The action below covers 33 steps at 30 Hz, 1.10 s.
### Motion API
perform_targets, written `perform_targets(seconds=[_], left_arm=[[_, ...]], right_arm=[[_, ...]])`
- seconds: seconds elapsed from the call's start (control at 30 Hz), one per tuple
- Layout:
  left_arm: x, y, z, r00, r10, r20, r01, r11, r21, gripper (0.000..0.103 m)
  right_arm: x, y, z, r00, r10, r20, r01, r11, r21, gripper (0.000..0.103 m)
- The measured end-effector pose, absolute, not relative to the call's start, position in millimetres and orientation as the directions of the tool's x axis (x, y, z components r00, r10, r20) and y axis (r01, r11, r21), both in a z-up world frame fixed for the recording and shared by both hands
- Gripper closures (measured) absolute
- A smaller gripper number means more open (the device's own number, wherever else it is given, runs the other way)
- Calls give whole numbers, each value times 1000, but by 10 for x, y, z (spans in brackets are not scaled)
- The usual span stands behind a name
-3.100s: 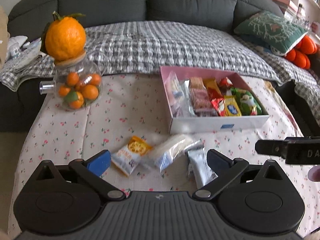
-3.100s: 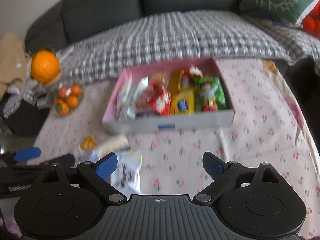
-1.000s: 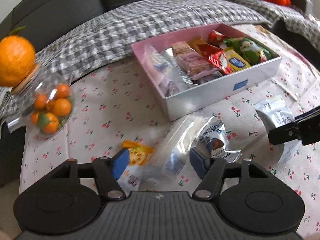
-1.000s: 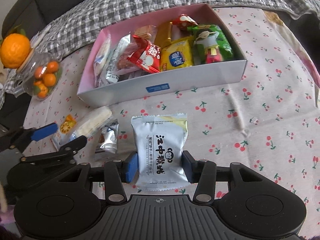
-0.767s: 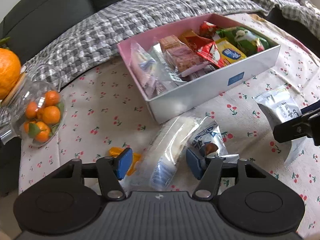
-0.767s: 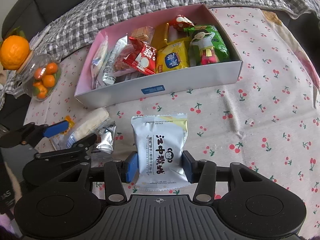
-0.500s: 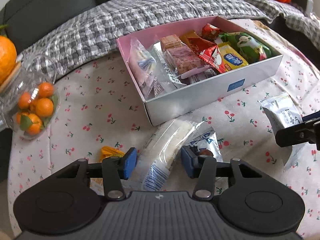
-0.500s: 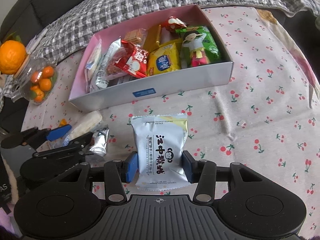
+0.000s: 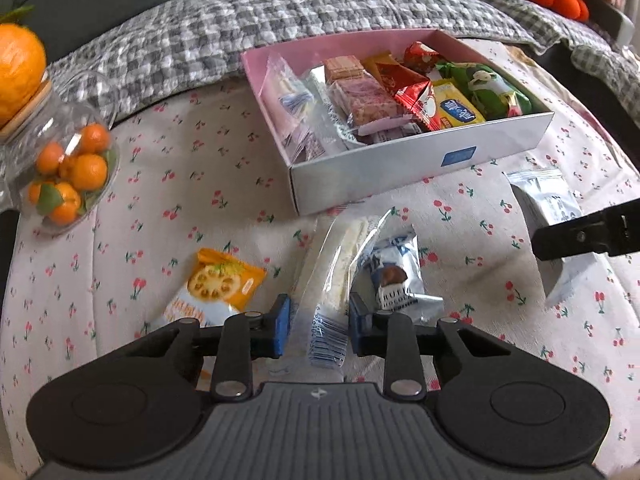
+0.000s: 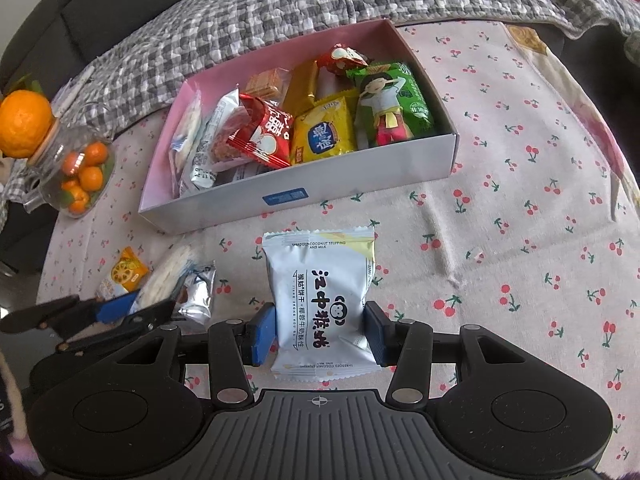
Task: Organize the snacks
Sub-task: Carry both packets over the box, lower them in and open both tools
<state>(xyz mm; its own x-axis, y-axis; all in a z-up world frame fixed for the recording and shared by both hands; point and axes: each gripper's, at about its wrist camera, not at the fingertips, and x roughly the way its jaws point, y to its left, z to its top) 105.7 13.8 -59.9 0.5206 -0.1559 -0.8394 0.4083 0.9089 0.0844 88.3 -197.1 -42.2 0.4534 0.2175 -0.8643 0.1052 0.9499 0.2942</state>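
left gripper: jaws closing on long clear-wrapped white wafer pack on counter | right gripper: gripping white foil biscuit packet before pink-lined box | risk: slick wrapper may slip, dragging neighbouring silver packet

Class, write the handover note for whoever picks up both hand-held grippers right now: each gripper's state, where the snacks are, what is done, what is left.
Left hand-held gripper: jaws closing around the long clear-wrapped white snack on the cherry-print cloth.
Right hand-held gripper: shut on the white square biscuit packet.
Pink-lined white box: already holds many snacks.
Still loose on the cloth: orange cracker packet, silver chocolate packet.
Left: box both gripped packets, then the two loose ones.
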Motion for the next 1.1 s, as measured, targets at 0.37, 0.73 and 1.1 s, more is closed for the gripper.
perform_targets(seconds=[0.37, 0.73, 1.1], left_arm=[[956, 353, -520, 480, -172, -860, 338, 941, 1, 81], [850, 458, -349, 500, -212, -840, 306, 950, -58, 82], [848, 496, -96, 564, -251, -787, 262, 958, -118, 82]], right_arm=[[888, -1945, -395, 459, 228, -859, 95, 948, 302, 57], [851, -1977, -289, 485, 267, -833, 93, 931, 352, 57], [867, -2044, -88, 534, 318, -783, 110, 893, 437, 57]])
